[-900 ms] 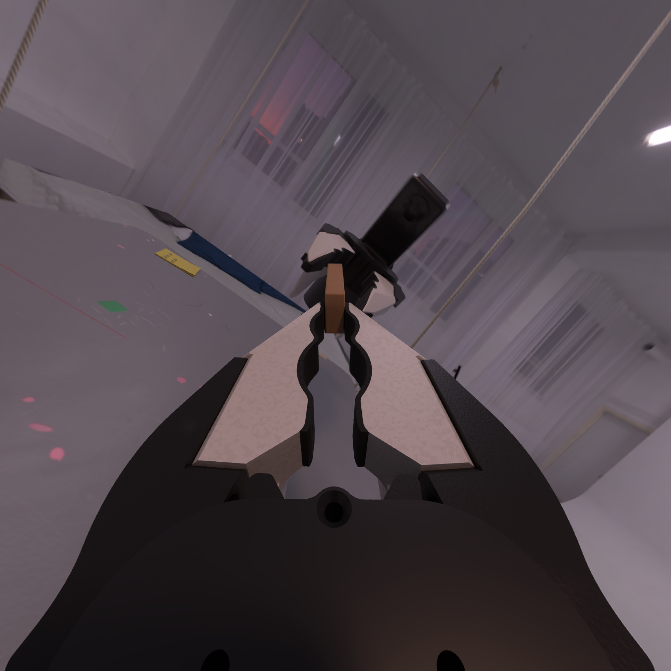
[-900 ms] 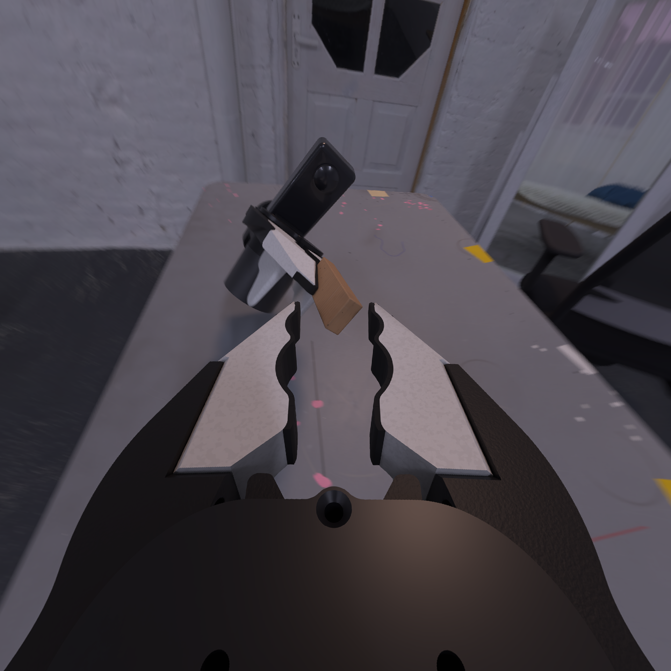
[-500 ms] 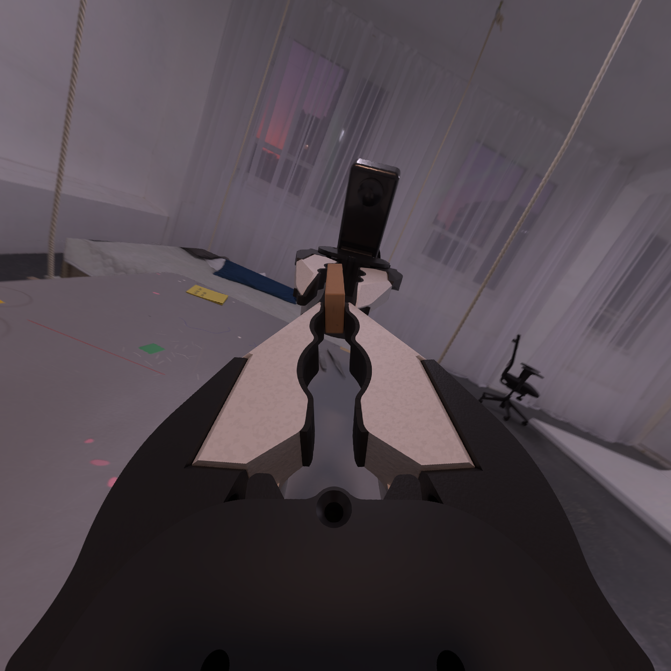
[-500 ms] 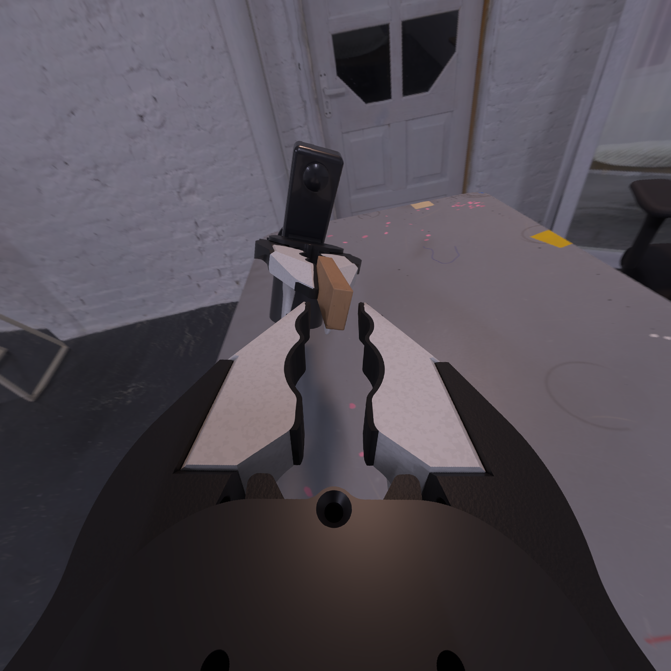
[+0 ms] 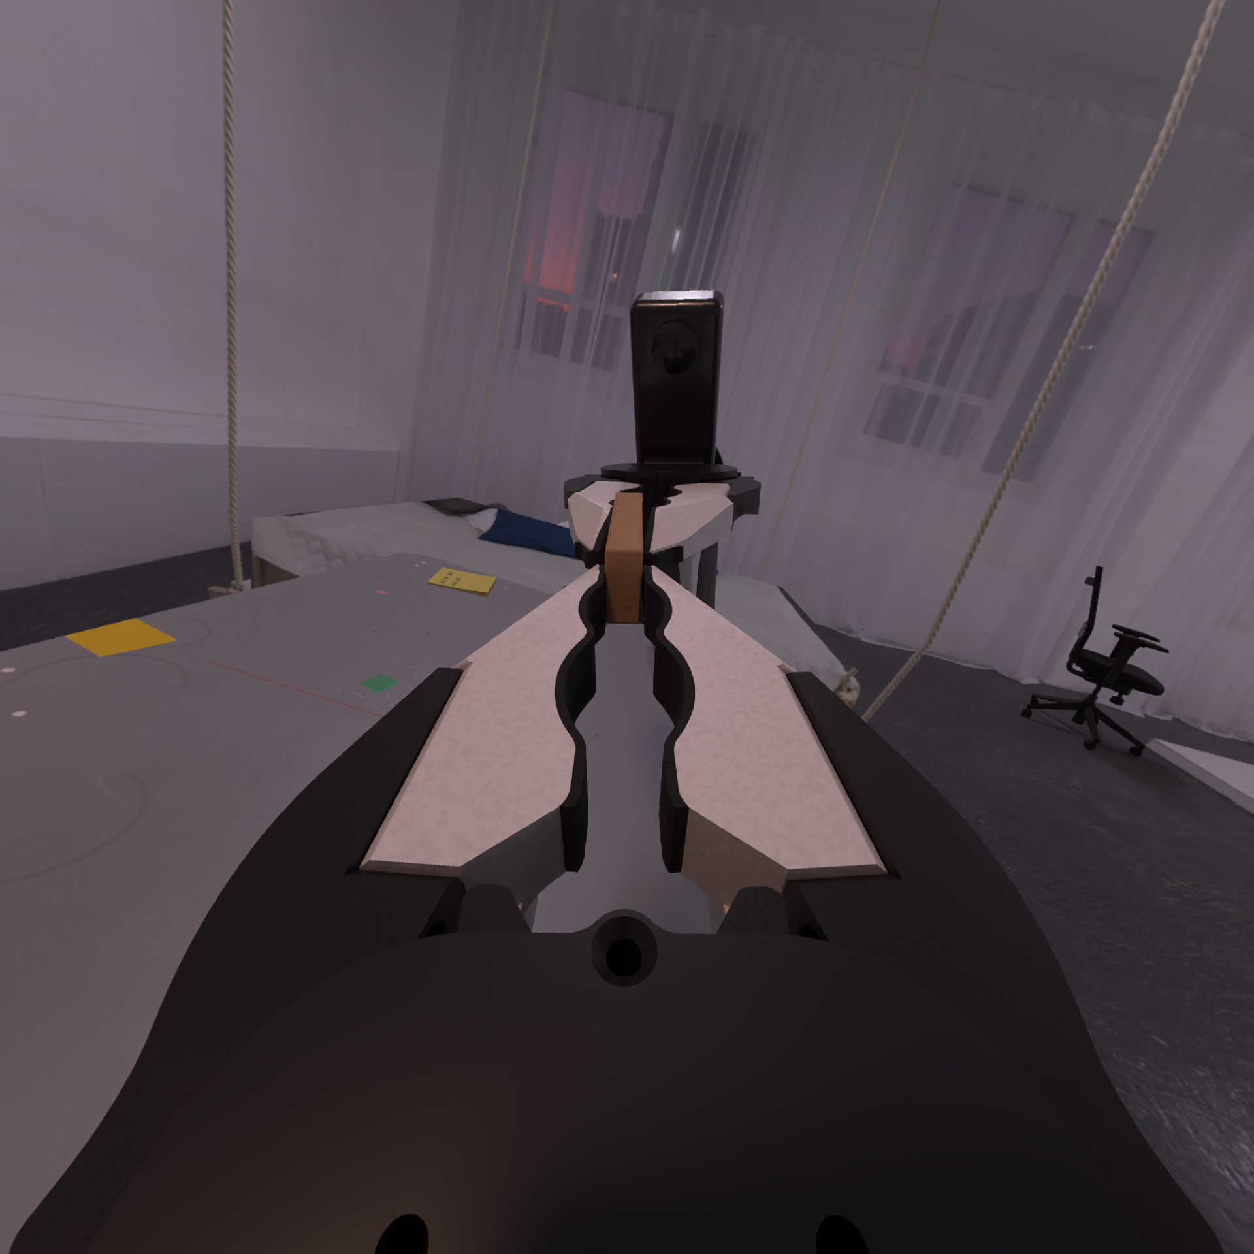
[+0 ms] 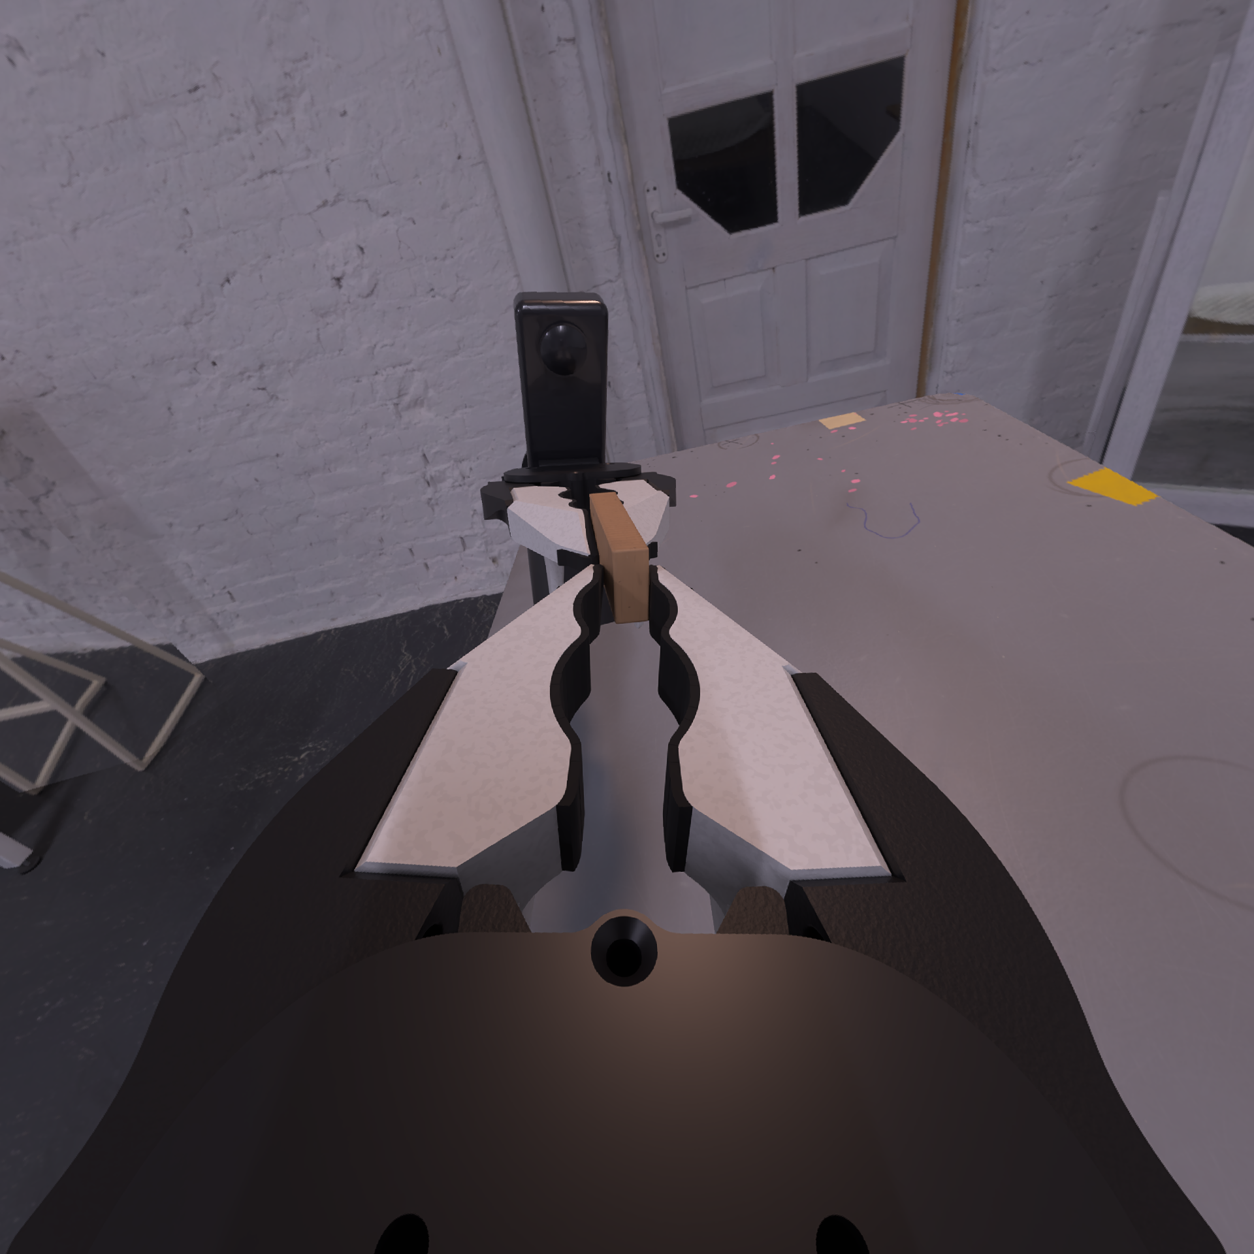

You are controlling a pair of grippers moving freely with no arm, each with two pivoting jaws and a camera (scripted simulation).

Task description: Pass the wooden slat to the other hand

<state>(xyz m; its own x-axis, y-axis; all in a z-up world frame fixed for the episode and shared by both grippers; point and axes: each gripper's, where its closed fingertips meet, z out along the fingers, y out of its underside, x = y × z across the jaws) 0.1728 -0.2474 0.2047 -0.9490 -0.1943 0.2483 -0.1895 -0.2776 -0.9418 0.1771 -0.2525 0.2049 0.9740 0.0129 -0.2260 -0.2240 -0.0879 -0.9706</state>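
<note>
The wooden slat is a short tan bar held on edge in the air above the grey table. My left gripper is shut on its near end at the fingertips. In the right wrist view the slat sits between the tips of my right gripper, whose jaws have closed onto its other end. The two grippers face each other nose to nose. The right gripper's pale fingers show beyond the slat in the left wrist view, and the left gripper's fingers show in the right wrist view.
The table carries yellow patches, a green square and pink specks. Ropes hang beside it. An office chair stands at the right. A white door and a wire frame lie beyond the table's end.
Both grippers have levelled out and lined up facing each other. The right gripper's jaws, wide apart before, have narrowed onto the slat's free end. The left gripper has kept its hold.
</note>
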